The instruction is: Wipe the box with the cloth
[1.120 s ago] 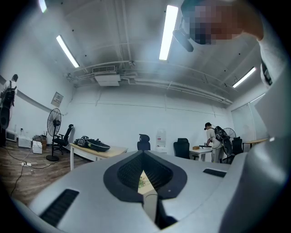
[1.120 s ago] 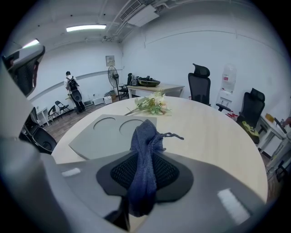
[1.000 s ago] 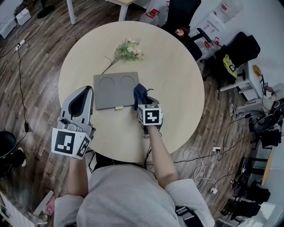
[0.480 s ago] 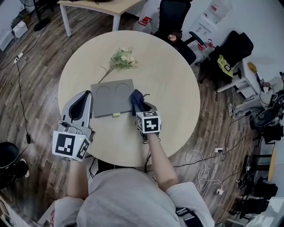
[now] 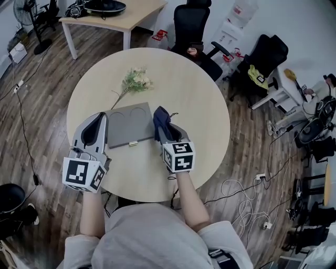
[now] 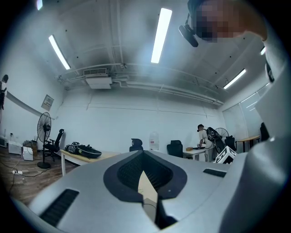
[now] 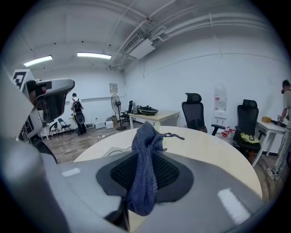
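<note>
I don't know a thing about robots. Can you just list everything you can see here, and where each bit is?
Round table: one, pale wood, centre of the room.
Box: one, grey, flat, lying on the table near the person.
Flower sprig: one, pale green and white, on the table beyond the box.
Cloth: one, dark blue, at the box's right edge.
Office chairs: at least two, black, past the table.
Desk: one, pale wood, far side.
Cables: several, white, on the floor at right.
Left gripper: grey, jaws together with nothing between them, beside the box's left edge.
Right gripper: grey, jaws closed on the cloth.
</note>
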The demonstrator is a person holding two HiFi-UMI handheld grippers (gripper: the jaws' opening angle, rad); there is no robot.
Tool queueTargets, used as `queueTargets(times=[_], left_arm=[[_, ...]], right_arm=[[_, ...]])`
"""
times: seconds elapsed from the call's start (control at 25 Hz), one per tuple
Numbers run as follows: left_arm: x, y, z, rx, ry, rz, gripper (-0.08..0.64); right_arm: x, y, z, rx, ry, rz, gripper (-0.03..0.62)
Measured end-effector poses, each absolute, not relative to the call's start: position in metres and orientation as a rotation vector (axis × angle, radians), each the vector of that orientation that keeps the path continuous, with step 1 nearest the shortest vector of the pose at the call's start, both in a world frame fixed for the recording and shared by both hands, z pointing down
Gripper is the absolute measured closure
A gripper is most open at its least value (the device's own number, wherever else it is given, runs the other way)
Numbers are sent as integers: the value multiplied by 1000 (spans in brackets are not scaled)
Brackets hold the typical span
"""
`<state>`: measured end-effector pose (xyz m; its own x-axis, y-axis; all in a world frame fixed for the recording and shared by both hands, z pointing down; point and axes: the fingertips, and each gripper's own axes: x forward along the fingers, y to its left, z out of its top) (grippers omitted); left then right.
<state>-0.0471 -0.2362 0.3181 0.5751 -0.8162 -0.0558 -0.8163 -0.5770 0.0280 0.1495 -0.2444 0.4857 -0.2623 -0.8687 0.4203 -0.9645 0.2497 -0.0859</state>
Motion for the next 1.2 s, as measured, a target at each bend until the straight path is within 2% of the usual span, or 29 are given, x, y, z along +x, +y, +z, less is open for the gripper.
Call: queueTargets(times=[0.76,1.2], left_arm=[[-15,-212,290,-2757,1353,102,552],[0,-193,281,-2724,1359,127,552]], right_arm=[[182,-199,367,1914,-2384,138,482],[199,-169,327,1990,-2398,-31,482]])
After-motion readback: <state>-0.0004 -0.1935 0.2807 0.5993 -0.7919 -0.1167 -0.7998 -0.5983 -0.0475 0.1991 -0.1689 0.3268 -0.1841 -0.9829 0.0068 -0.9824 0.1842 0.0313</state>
